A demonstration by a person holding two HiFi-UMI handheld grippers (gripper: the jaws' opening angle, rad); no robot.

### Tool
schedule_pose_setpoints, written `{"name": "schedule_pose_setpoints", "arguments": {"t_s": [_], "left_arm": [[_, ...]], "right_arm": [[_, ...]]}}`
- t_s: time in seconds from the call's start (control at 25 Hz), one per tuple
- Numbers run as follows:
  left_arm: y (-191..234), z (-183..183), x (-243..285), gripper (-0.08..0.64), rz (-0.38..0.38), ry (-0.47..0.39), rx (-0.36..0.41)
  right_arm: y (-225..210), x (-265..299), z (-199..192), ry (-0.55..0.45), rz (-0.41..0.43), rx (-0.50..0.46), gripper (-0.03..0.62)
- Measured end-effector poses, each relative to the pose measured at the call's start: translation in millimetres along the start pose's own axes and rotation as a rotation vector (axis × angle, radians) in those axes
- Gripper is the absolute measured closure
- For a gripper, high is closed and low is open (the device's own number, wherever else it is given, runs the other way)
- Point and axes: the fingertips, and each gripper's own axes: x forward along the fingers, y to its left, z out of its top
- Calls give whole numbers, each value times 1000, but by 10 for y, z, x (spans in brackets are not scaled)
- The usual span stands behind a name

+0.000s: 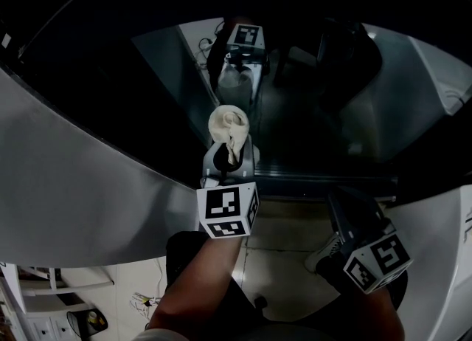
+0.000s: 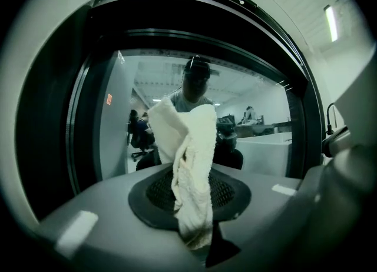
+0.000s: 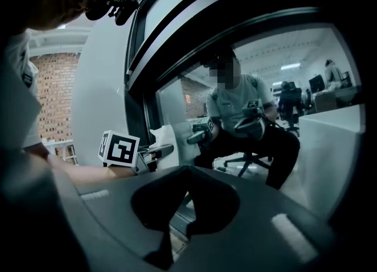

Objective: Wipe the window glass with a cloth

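A cream cloth (image 1: 228, 128) is bunched up in my left gripper (image 1: 229, 158), which is shut on it and holds it up against the dark window glass (image 1: 324, 111). The glass mirrors the gripper and its marker cube. In the left gripper view the cloth (image 2: 192, 165) stands up from between the jaws of the left gripper (image 2: 197, 232), close to the glass (image 2: 118, 123). My right gripper (image 1: 348, 212) hangs lower right, away from the glass, its jaws together and empty. The right gripper (image 3: 177, 221) view looks toward the cloth (image 3: 163, 140) on the pane.
A broad grey window frame (image 1: 74, 184) curves along the left, with the lower sill (image 1: 324, 177) under the glass. A white panel (image 1: 450, 251) stands at the right. Loose cables (image 1: 144, 302) lie on the tiled floor (image 1: 287, 251) below.
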Motion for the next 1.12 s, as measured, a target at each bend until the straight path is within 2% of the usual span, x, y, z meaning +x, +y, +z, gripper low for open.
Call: {"name": "schedule_pose_setpoints", "arguments": {"t_s": [0.32, 0.6, 0.84, 1.12], "left_arm": [[-36, 55, -49, 456, -16, 8, -25], [-14, -18, 3, 456, -106, 5, 1], [-254, -20, 33, 456, -150, 14, 6], [115, -95, 87, 456, -296, 25, 25]], "right_arm": [[56, -66, 68, 6, -24, 8, 591], [227, 53, 58, -3, -90, 17, 591], [102, -73, 2, -27, -129, 45, 591], [568, 284, -47, -17, -253, 64, 591]]}}
